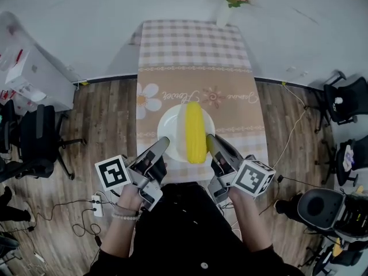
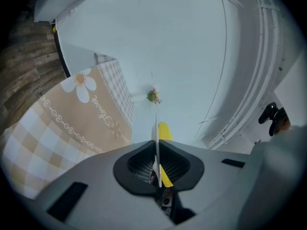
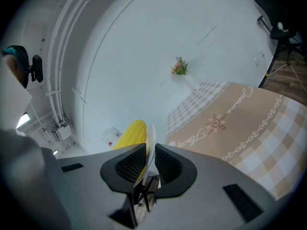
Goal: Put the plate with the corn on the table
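White plate (image 1: 170, 124) rim pinched by left gripper (image 1: 163, 145) and right gripper (image 1: 210, 141).

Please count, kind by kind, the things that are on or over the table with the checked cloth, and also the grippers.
Round white plate: 1
Yellow corn cob: 1
White vase with pink flowers: 1
Grey two-jaw grippers: 2 (left gripper, right gripper)
Total: 5
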Motion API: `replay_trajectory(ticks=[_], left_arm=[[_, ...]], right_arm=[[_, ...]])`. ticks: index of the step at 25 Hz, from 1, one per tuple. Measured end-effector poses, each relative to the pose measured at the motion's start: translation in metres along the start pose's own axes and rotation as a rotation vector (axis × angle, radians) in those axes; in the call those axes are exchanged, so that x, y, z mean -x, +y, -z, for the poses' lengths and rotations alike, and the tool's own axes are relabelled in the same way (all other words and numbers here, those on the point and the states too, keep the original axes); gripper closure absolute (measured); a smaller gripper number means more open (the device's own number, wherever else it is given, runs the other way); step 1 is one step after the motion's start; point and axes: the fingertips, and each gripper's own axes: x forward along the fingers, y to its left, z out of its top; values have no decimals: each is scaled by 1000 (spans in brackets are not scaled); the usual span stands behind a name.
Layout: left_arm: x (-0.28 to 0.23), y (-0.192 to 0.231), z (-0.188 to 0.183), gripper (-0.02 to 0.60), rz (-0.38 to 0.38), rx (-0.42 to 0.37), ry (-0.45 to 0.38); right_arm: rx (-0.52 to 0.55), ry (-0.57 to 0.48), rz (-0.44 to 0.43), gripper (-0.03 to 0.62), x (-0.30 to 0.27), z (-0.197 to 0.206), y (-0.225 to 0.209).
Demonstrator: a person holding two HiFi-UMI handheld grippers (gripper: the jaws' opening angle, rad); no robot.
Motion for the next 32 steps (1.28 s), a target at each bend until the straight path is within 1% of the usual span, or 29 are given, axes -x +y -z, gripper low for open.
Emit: replay_trajectory(ticks=[5,9,15,22,28,32], left_arm=[[-11,5,0,551,-15,-4,-9],[-11,5,1,553,-30,0,-37],[-34,13,-2,555,-65,-11,-63],[-35,21,-4,558,-102,-23,-90],[-44,29,-3,558,-122,-46,-92],[-47,42,-1,559,-158,-53,-92]], right_arm=[[-6,20,-3,507,-3,-6,-10],[4,42,-19,508,-4,-8,-11],[6,80,-35,510,-14,-22,-32],[13,106,-43,510,-21,-20,-37],[13,133,-38,510,-24,-19,-51],[7,159,-29,510,-28,-13,-63]])
